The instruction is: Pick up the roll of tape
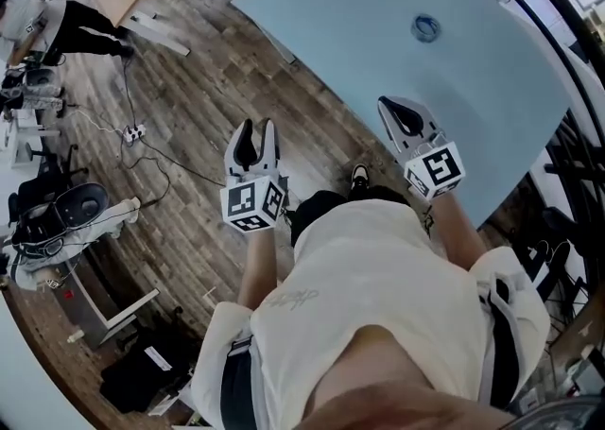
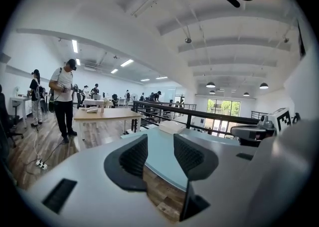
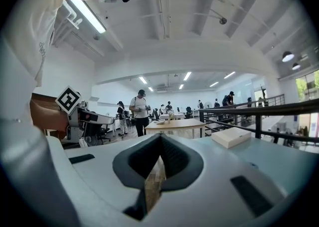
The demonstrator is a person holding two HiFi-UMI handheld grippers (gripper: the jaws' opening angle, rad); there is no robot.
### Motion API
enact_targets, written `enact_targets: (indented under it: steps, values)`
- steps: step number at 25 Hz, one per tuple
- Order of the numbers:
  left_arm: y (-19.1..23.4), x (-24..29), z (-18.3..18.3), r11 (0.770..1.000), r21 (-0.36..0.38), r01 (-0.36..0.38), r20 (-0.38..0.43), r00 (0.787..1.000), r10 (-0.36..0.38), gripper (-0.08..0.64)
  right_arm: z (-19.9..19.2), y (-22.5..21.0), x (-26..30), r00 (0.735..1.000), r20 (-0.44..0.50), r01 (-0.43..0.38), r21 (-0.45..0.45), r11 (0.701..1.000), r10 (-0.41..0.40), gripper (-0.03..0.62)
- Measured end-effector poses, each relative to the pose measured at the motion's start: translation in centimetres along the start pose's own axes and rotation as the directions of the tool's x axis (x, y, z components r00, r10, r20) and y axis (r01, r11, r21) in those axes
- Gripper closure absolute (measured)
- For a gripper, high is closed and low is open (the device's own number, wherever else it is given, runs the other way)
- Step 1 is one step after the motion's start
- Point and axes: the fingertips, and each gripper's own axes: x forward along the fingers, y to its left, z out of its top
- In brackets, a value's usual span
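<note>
Right now the roll of tape [image 1: 426,28] lies flat on the pale blue surface [image 1: 350,31], toward its far side and well ahead of both my grippers. It is a small ring, blue-tinted, with the surface showing through its open middle, and nothing touches it. My right gripper [image 1: 392,109] hangs over the near part of the surface, its jaws pressed together at the tips with nothing caught between them; through the slit below the tips I see only wooden floor [image 3: 153,183]. My left gripper [image 1: 257,130] is off to the side over that floor, beyond the surface's edge, with its jaws spread and only the surface's rim and floorboards showing in the gap. A flat pale box [image 3: 230,137] rests at the surface's far end, apart from the tape.
</note>
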Motion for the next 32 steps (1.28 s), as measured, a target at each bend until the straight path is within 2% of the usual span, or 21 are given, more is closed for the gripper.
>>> enact_targets:
  steps: [9, 13, 19, 24, 27, 32]
  values:
    - [0.5, 5.6, 1.0, 0.992, 0.010, 0.122, 0.005, 0.992, -0.122, 0.385, 0.3, -1.6, 1.8, 0.992, -0.024, 0.126, -0.019, 0.992, -0.126, 0.584]
    - [0.8, 9.0, 1.7, 0.974, 0.076, 0.214, -0.019, 0.977, -0.214, 0.385, 1.7, -2.9, 2.8, 0.969, -0.015, 0.245, -0.002, 0.969, -0.245, 0.584]
    - [0.6, 13.7, 2.5, 0.920, 0.111, 0.377, -0.034, 0.926, -0.376, 0.385, 3.1, -4.0, 3.4, 0.908, 0.007, 0.419, -0.003, 0.908, -0.419, 0.586]
    - [0.1, 16.5, 2.2, 0.853, 0.152, 0.499, -0.071, 0.867, -0.494, 0.385, 2.4, -4.2, 4.0, 0.847, -0.013, 0.531, 0.012, 0.847, -0.531, 0.584]
    - [0.1, 17.3, 2.3, 0.821, 0.152, 0.550, -0.087, 0.835, -0.543, 0.385, 2.4, -3.9, 4.0, 0.807, -0.028, 0.590, 0.032, 0.807, -0.589, 0.584]
    - [0.1, 18.9, 1.7, 0.775, 0.144, 0.615, -0.104, 0.788, -0.606, 0.385, 1.9, -3.5, 4.1, 0.763, -0.038, 0.646, 0.009, 0.764, -0.645, 0.584]
